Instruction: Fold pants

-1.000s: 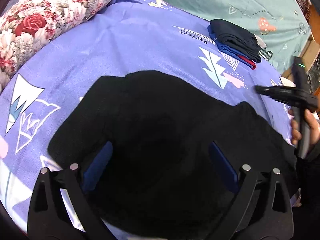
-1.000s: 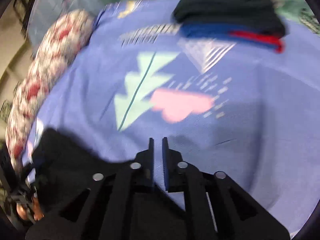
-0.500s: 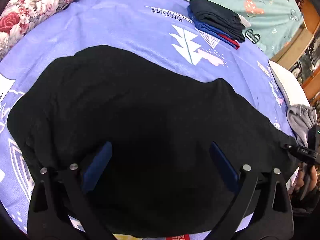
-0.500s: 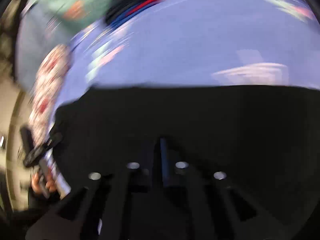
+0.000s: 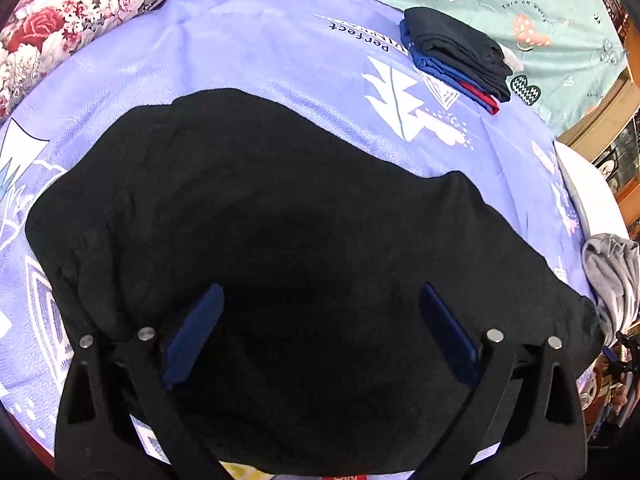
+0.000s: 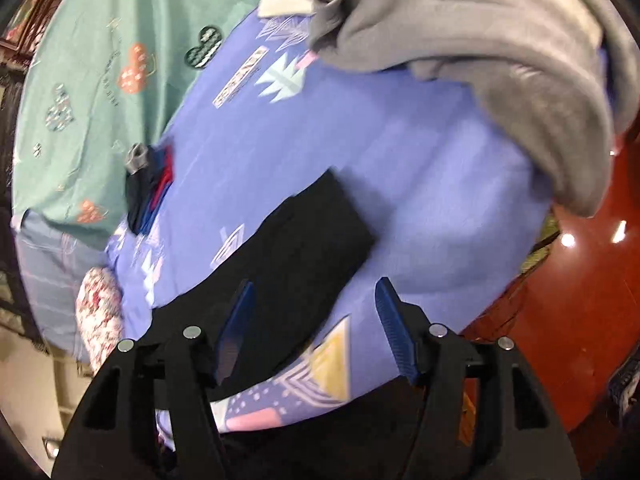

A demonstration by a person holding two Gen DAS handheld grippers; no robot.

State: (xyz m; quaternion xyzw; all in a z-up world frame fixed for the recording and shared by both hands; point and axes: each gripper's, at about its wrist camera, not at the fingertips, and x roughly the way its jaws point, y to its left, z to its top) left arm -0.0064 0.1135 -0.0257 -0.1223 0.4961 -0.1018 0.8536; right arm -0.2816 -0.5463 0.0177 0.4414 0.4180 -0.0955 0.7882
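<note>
Now that the black pants (image 5: 288,248) have been drawn out long across the bed (image 5: 248,52), the right tool (image 6: 310,320) is being opened, nothing gripped. The left tool (image 5: 320,328) is held wide, empty; lengthwise folding can be judged next.

Your left wrist view cuts off the spread black fabric pants (image 5: 304,248) at the bottom edge, so you cannot see their near hem, and the dark cloth swallows any seam or fold line. At the right rim, the crumpled grey fleece garment (image 5: 612,276) runs out of frame, and a hand (image 5: 621,398) shows only as a sliver too small to read. In your right wrist view that grey garment (image 6: 500,52) is smeared by motion blur and clipped at the top, and the stacked folded clothes in navy, blue and red (image 6: 150,188) are too blurred to count.
</note>
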